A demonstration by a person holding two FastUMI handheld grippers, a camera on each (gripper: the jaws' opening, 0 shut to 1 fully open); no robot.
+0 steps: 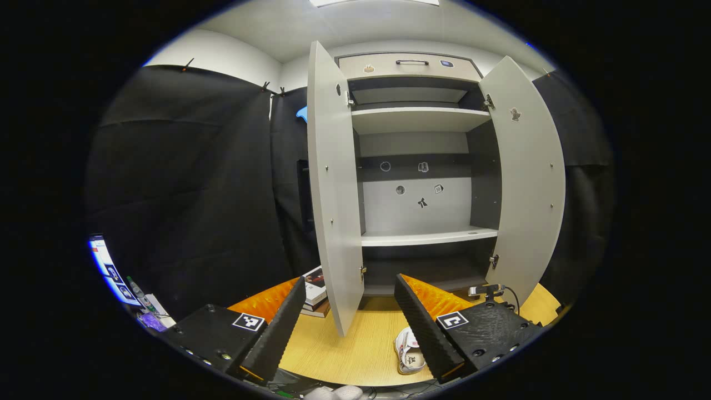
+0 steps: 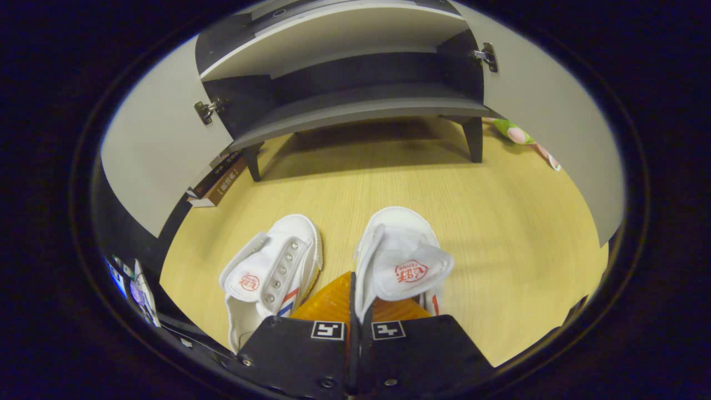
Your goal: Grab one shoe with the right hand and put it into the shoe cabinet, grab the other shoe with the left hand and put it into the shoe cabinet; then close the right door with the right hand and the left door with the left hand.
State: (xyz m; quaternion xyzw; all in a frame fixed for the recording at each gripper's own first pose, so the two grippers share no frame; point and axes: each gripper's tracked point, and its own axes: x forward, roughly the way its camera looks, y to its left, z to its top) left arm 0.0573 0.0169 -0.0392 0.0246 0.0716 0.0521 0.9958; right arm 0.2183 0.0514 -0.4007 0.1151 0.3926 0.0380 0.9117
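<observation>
Left gripper — ridged, sawtooth-edged fingers on textured black blocks, each carrying a square black-and-white marker, screws toward six o'clock; right gripper — black blocks with matching markers and screws

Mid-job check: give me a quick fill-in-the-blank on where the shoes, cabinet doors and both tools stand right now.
1. Both doors of the shoe cabinet stand ____.
2. The right tool is shut on the edge of the ____-hand white shoe in the right gripper view.
3. The left tool is open and holds ____.
4. The other shoe lies on the ____ table.

Missing words: open; right; nothing; wooden
</observation>
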